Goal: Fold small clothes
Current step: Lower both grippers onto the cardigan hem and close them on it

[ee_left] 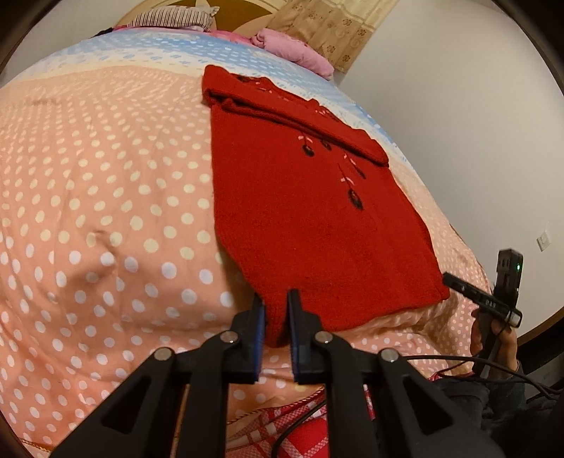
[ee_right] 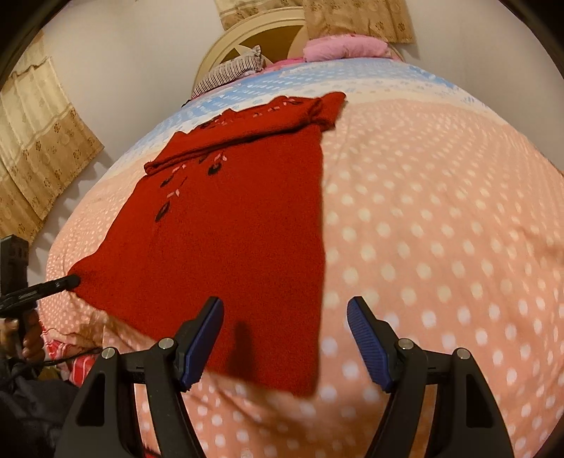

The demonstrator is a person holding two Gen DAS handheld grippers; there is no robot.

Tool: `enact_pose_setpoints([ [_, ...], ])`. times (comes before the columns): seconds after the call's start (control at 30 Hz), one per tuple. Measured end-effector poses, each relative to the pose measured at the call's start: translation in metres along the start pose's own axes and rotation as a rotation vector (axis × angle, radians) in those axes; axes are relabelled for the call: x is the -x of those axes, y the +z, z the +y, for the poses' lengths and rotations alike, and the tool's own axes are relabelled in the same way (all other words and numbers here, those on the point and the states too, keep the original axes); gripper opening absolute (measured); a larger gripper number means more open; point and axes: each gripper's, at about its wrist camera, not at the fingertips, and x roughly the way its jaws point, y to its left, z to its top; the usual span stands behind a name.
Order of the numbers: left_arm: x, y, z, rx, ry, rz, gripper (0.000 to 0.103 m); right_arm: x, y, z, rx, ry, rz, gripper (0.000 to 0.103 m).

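Left wrist view. A red sweater (ee_left: 306, 197) lies flat on a pink polka-dot quilt (ee_left: 105, 211), running from upper centre down to lower centre of the frame. Its sleeves are folded across the chest, and dark and pink embroidery shows along its right half. The left gripper (ee_left: 276, 306), at bottom centre, has its blue-padded jaws nearly together, pinching the sweater's near hem corner; red knit fills the narrow gap between the pads. At the right edge, the right gripper (ee_left: 476, 292) appears side-on, a hand (ee_left: 493, 338) around its handle, its tip just beside the hem's other corner. A pink pillow (ee_left: 296, 49) and a striped pillow (ee_left: 172, 19) lie at the top, before a curtain (ee_left: 335, 28).

Right wrist view. The sweater (ee_right: 229, 229) runs from upper centre to lower centre-left, and its near hem reaches the bottom of the frame. The right gripper (ee_right: 285, 317), at bottom centre, stands with its jaws wide apart; the sweater's lower right corner lies between them, with neither pad pressing on it. At the left edge, the left gripper (ee_right: 70, 282) touches the hem's far corner, a hand (ee_right: 30, 338) below it. The quilt (ee_right: 440, 229) fills the right half. The pillows (ee_right: 338, 47) lie at the top.
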Motion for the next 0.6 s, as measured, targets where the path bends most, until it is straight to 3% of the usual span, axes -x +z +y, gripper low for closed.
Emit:
enact_pose_setpoints([
  [0.1,-0.003,-0.001,0.001,0.004,-0.004,-0.001,0.012,0.002,-0.011,0.001,0.006,0.01,0.009,0.072],
  [0.2,-0.004,-0.001,0.002,0.002,0.003,-0.002,0.012,0.0,-0.014,0.005,0.016,0.027,0.014,0.05],
  [0.27,-0.004,-0.001,0.003,-0.002,0.011,-0.006,0.012,-0.002,-0.014,0.007,0.01,0.051,0.023,0.023],
  [0.4,-0.001,0.0,0.003,-0.003,0.002,-0.016,0.011,-0.005,-0.017,0.002,-0.027,0.077,0.011,0.008],
  [0.6,0.014,0.011,0.0,-0.024,-0.036,-0.063,0.011,0.013,-0.007,-0.006,-0.109,0.222,-0.08,0.007],
])
